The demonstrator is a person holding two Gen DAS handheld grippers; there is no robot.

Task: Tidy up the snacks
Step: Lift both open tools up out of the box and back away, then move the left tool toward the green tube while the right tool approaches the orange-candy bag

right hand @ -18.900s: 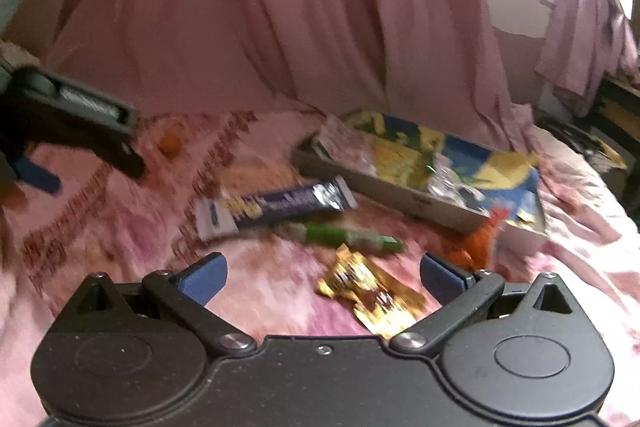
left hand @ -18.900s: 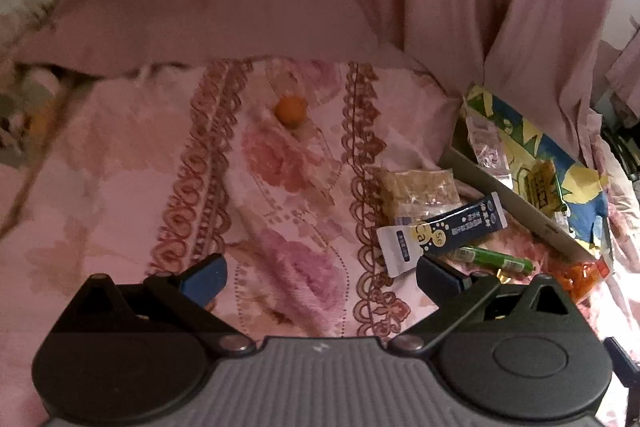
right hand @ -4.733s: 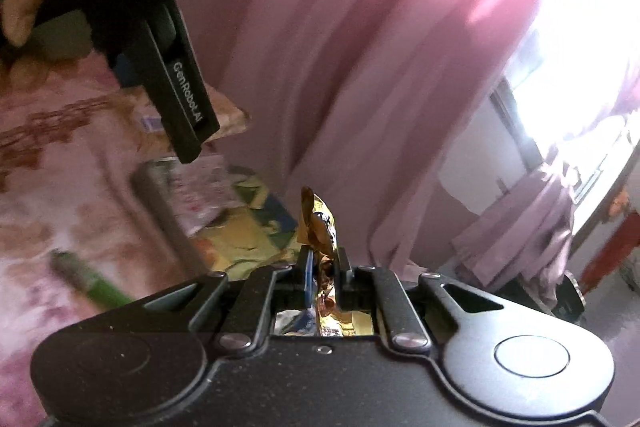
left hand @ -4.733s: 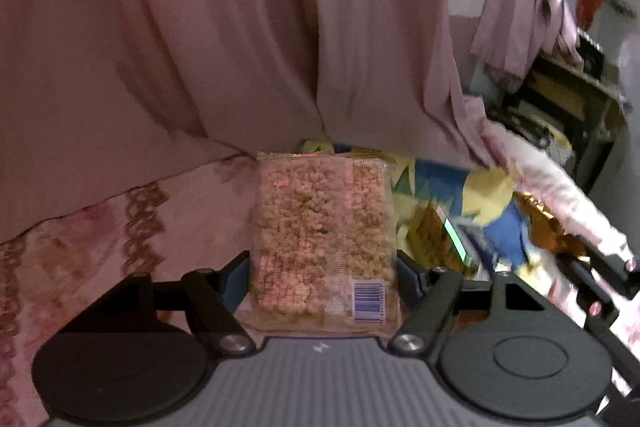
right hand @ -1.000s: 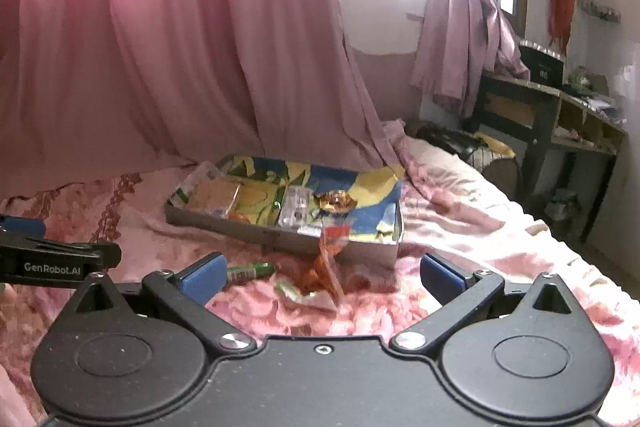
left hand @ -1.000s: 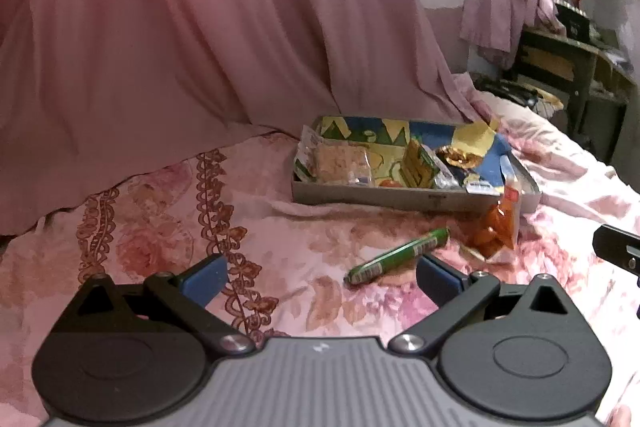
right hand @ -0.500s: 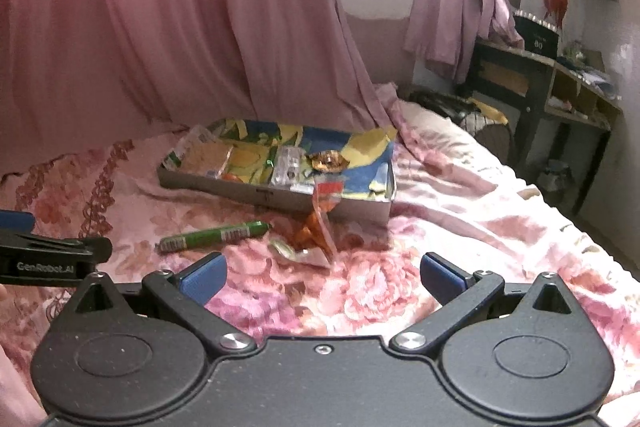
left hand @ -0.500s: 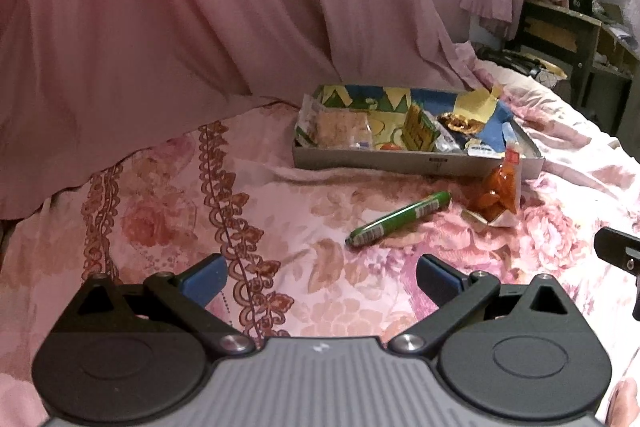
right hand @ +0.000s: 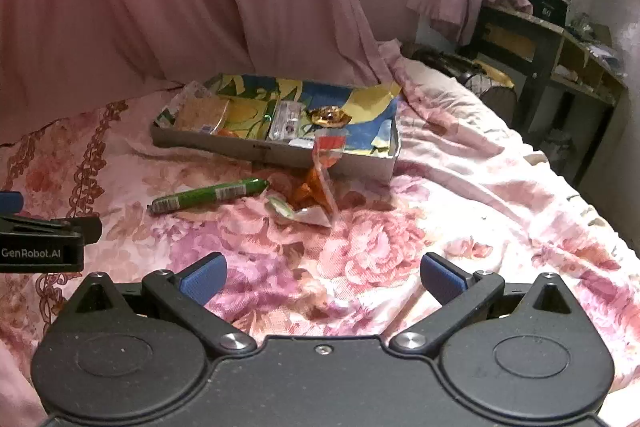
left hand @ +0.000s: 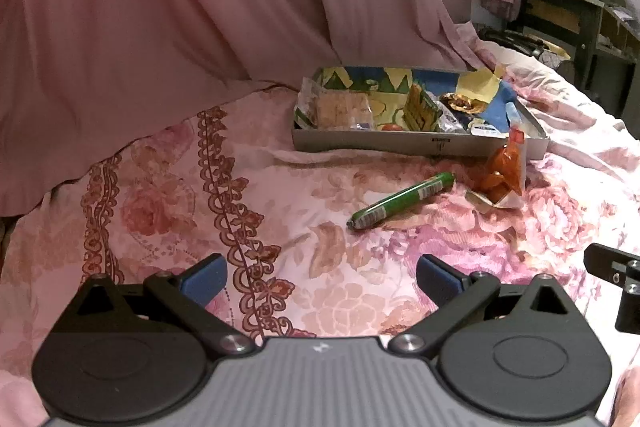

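Right wrist: green stick (right hand: 210,199) beyond gaping right gripper (right hand: 322,277).

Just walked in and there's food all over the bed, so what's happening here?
A person is sorting snacks into a shallow box on the flowered bedspread, using a handheld tool in each hand. Right now both the left tool and the right tool are open and hold nothing. Several packets lie in the box, including a cracker pack and a gold-wrapped candy. A green stick snack and an orange packet remain outside the box.
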